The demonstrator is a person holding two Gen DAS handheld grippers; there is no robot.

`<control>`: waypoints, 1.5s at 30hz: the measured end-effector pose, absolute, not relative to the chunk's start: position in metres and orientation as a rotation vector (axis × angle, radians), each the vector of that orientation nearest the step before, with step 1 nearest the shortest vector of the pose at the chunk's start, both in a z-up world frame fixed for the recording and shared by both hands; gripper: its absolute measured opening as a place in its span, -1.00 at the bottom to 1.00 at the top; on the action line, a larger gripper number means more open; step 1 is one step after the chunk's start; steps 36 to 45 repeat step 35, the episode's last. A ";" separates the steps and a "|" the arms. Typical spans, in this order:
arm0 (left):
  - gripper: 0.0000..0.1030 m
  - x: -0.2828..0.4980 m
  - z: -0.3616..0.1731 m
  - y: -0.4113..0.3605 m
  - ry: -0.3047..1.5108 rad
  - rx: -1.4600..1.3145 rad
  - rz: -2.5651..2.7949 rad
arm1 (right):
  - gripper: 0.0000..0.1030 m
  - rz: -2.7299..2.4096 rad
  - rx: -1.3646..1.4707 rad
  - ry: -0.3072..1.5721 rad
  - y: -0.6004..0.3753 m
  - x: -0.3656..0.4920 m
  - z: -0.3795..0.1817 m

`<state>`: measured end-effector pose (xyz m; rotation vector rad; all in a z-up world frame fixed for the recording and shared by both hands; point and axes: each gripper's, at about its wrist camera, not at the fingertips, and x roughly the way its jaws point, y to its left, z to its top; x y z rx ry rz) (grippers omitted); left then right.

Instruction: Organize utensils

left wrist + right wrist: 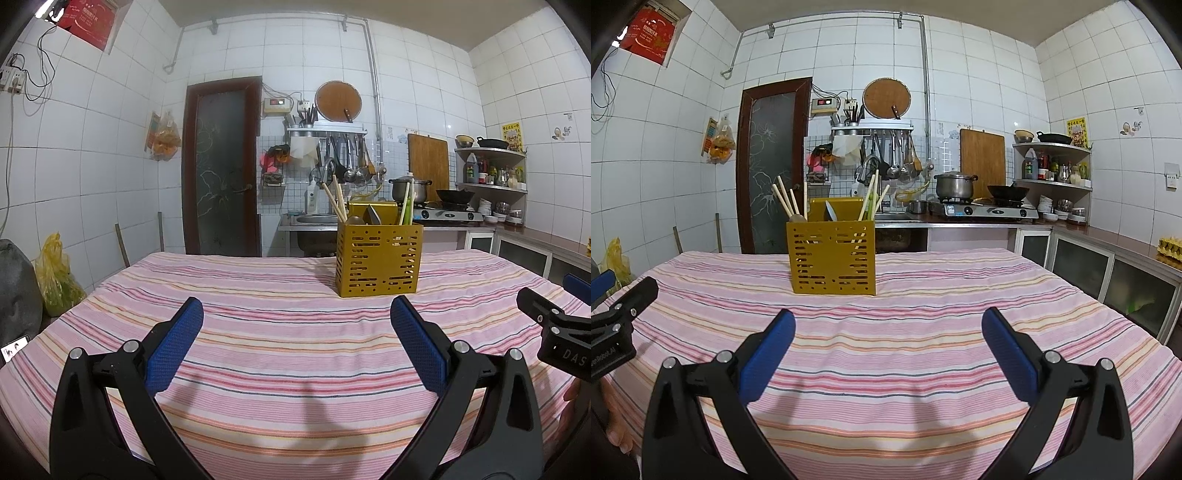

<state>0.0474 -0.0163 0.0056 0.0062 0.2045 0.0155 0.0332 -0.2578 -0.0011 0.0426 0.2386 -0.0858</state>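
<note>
Pink-striped cloth (280, 295) covers the table in a white-tiled kitchen with a dark door (221, 166) and a stove (990, 211) behind. Well beyond both grippers stands a yellow perforated holder (378, 260) with chopsticks (785, 201), a spoon (831, 212) and green sticks (406, 210) upright inside. Left gripper (295, 341) and right gripper (888, 349) hover with jaws spread wide, empty.

The left tongs (296, 314) are showing two black arms shaped like long triangles with cut-out windows, each tipped with a blue textured pad (419, 343) and pinned by silver round screws. The right tongs (888, 325) are looking the same: black arms, blue pads (768, 354), silver screws. White lettering reading "DAS" is showing on the right tongs' black body in the left wrist view.
</note>
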 end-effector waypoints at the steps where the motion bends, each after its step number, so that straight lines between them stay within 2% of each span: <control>1: 0.90 0.047 0.006 -0.016 0.205 0.006 0.016 | 0.92 -0.086 0.042 0.239 -0.258 0.033 -0.001; 45: 0.90 0.047 0.007 -0.017 0.203 0.002 0.017 | 0.92 -0.093 0.026 0.238 -0.251 0.030 -0.002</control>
